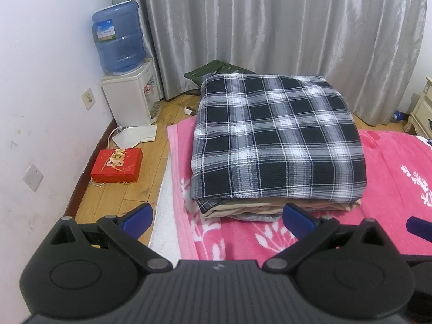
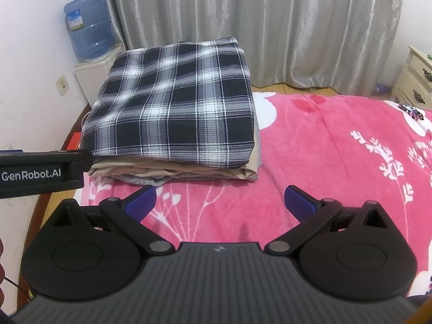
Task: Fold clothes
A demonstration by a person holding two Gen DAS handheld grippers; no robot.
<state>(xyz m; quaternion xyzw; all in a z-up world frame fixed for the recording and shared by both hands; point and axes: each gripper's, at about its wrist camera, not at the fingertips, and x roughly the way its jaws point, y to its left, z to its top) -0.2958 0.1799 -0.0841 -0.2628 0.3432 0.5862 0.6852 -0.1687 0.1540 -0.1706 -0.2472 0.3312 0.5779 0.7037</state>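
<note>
1. Right now both tools are hovering low over the pink blanket (image 2: 324, 140), just short of a stack of folded clothes, and neither is touching any fabric.
2. The left gripper (image 1: 216, 217) is standing with its blue-padded fingers wide apart and nothing between them; it is facing the near edge of the stack head-on.
3. The right gripper (image 2: 220, 199) is likewise spread wide and empty, sitting a little to the right of the stack's near edge, with bare blanket ahead of it.
4. The plaid garment (image 1: 275, 137) is lying flat as the top layer, squared into a neat rectangle near the blanket's left edge; beneath it a beige garment (image 2: 175, 168) and a grey garment (image 2: 151, 179) are peeking out at the front.
5. Off the bed, a water dispenser (image 1: 129, 100) and a red box (image 1: 117, 164) are sitting by the wall, with grey curtains (image 2: 243, 27) hanging behind.
6. My guess is that the plaid piece is already folded and placed, so this step looks finished.
7. No unfolded clothing is showing in either view, so the next move is probably calling for the person to turn toward another garment, or else to tidy the stack's loose lower edges with a light pinch.
</note>
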